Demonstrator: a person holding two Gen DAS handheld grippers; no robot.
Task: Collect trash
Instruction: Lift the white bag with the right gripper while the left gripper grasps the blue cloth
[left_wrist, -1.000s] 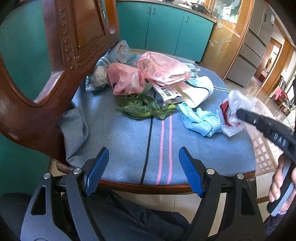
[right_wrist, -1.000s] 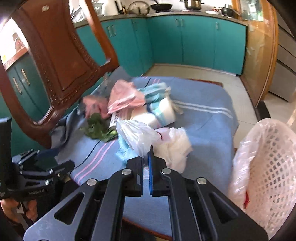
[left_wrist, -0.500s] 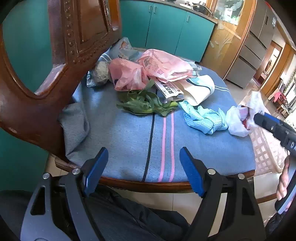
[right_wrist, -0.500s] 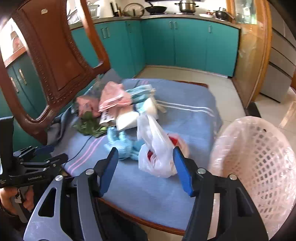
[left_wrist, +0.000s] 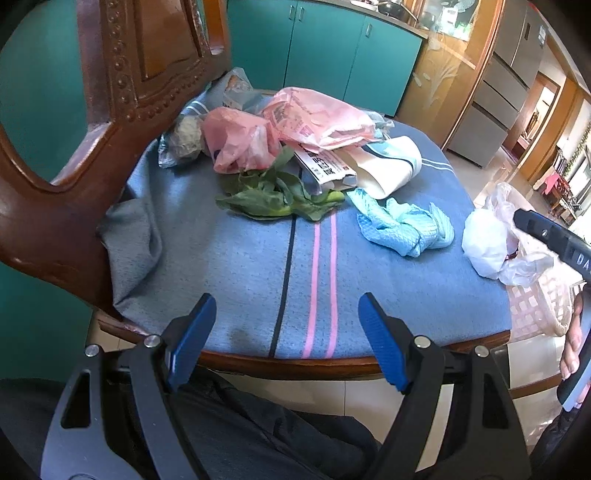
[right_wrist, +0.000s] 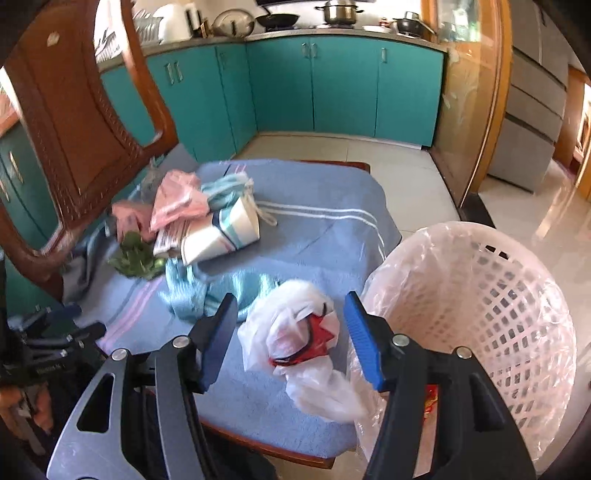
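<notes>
A white plastic bag with red print (right_wrist: 299, 332) sits at the chair seat's edge beside the pink mesh basket (right_wrist: 498, 295). My right gripper (right_wrist: 290, 302) stands open around it, and its blue pads do not press the bag. The left wrist view shows the same bag (left_wrist: 484, 240) by that gripper's black finger (left_wrist: 546, 236). My left gripper (left_wrist: 287, 301) is open and empty over the seat's front edge. Further back lie a crumpled light blue cloth (left_wrist: 402, 229), green leaves (left_wrist: 273, 199), pink plastic bags (left_wrist: 317, 118) and a white paper bag with teal stripes (left_wrist: 391, 166).
The trash lies on a blue towel with pink stripes (left_wrist: 258, 266) spread over a wooden chair seat. The carved chair back (left_wrist: 147, 74) rises at the left. A clear liner lines the basket at the right. Teal cabinets (right_wrist: 343, 85) and tiled floor lie beyond.
My right gripper went from shut on the white bag to open and moved right to the basket. The bag shifted to the seat's right edge. My left gripper stayed put.
</notes>
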